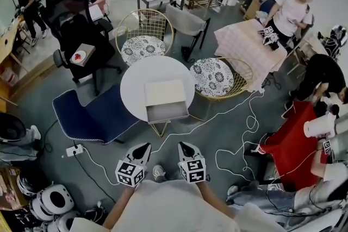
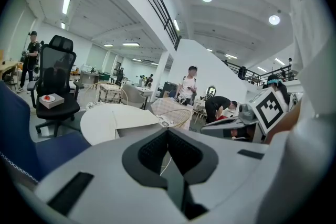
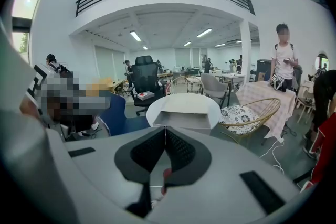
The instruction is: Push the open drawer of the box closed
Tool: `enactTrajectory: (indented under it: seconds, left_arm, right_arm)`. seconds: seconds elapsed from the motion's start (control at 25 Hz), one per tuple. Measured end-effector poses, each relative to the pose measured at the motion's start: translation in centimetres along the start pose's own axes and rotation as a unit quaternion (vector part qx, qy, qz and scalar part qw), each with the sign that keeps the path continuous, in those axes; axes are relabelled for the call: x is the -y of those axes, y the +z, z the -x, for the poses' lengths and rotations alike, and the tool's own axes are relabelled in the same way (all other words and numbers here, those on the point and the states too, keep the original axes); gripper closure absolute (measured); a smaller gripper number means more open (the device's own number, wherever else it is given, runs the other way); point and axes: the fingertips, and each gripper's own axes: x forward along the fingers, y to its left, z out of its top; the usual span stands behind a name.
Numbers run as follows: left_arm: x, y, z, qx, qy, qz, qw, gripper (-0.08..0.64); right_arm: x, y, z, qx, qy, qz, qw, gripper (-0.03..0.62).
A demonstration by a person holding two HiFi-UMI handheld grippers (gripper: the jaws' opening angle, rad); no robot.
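Both grippers sit low at the bottom centre of the head view, well apart from the work. Left gripper (image 1: 142,149): jaws together, nothing between them. Right gripper (image 1: 185,148): jaws together as well, empty.

Risks, as I judge them:
- The box (image 1: 165,92) sits loose on a round white table (image 1: 133,84). A hard shove could slide the whole box toward the far rim instead of seating the drawer.
- An off-centre push on the drawer (image 1: 167,111) could skew it and jam it. I would spread the contact across its front.
- The table stands on a thin frame, so leaning my weight into it could rock it.
- White cable (image 1: 250,114) loops over the floor at lower right, near my path in, and is a snag for my feet.
- A gold wire chair (image 1: 220,79) stands just beside the table on the right, leaving little room for an elbow.

Box notes: centre of frame, pale cream, flat-topped and low. The drawer is pulled out toward me and reaches about to the table's near rim. Its inside looks grey and, as far as I can tell, empty. In the right gripper view the drawer front faces me squarely.
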Motion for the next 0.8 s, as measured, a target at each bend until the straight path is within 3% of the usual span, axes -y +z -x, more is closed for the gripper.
enactTrajectory:
  seconds: [0.8]
  left_arm:
    - [-1.0, -0.1, -1.4, -0.012, 0.07, 0.028, 0.9971, 0.548]
  right_arm:
    - [2.2, 0.9, -2.2, -0.019, 0.054, 0.014, 0.998, 0.577]
